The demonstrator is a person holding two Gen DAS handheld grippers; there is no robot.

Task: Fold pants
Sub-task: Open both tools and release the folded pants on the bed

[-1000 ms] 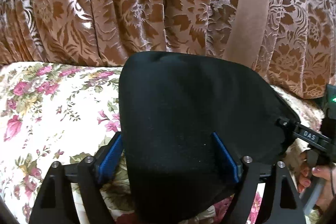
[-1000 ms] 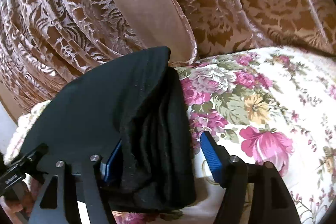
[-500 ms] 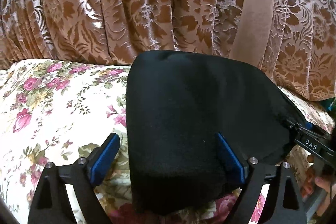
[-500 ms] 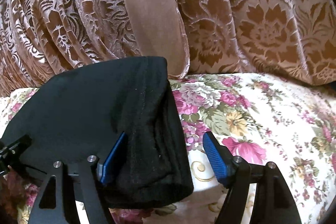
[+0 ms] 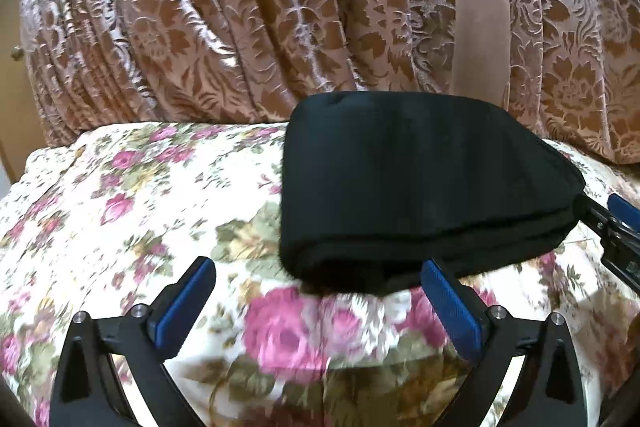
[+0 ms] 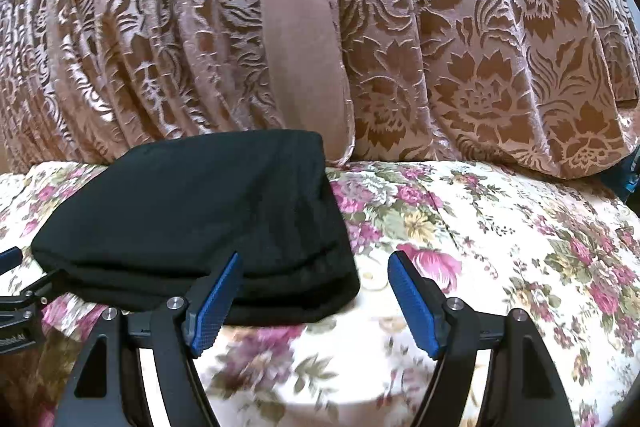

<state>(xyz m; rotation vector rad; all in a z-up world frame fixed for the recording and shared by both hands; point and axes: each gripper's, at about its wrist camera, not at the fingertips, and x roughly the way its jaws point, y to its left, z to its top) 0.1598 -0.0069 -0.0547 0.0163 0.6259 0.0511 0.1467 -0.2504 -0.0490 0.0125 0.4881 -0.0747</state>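
Lying folded into a thick black fabric bundle, the pants (image 5: 420, 187) rested on the floral bedspread (image 5: 120, 211) just before the patterned brown curtain (image 5: 240, 27), long axis running crosswise between both tools. The left gripper (image 5: 316, 303), just widening, and the right gripper (image 6: 316, 295) stood released, nothing between their pads. Blur hid the nearest edge.

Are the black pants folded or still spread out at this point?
Folded. The pants lie as a compact stacked bundle on the floral bedspread, with several layered edges showing along the near side; neither view shows a loose leg.
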